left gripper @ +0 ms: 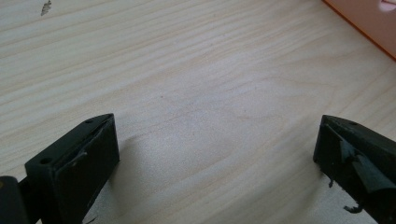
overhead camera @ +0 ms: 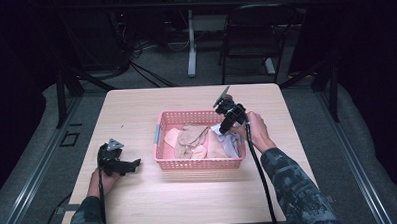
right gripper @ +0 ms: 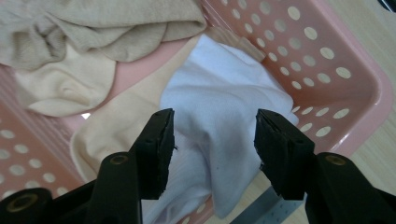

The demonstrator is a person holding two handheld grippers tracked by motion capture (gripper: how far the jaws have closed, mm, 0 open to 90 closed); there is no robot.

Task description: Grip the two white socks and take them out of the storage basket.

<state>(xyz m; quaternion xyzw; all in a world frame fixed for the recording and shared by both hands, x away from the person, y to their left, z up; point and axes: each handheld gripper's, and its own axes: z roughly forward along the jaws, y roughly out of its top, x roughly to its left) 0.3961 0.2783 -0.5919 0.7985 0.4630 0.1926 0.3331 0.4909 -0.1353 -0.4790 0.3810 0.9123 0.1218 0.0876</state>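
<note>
The soft white cloth [right gripper: 219, 116] lies crumpled in the right end of the pink perforated plastic basket [right gripper: 327, 84], in the middle of my right gripper view, with one fold draped over the basket's near rim at the bottom of that frame. I hold my right gripper [right gripper: 212, 140] just above it, jaws parted to either side of the fabric and not yet touching it, so nothing is gripped. In the high view that gripper [overhead camera: 230, 116] hangs over the right end of the basket [overhead camera: 160, 143], right of centre in the frame.

Further into the basket, at the upper left of the right gripper view, a beige knitted garment [right gripper: 112, 28] and a cream sock-like piece [right gripper: 65, 88] lie bundled together, and a pale cream cloth [right gripper: 121, 126] runs under the white one. All of them are inside the basket; I judge the emptying has hardly begun, with the first pick about to be made.

My left gripper [overhead camera: 119, 164] rests on the light wooden table [overhead camera: 136, 114] at the lower left of the high view, well apart from the basket. Its jaws stand wide open over bare wood, holding nothing.
</note>
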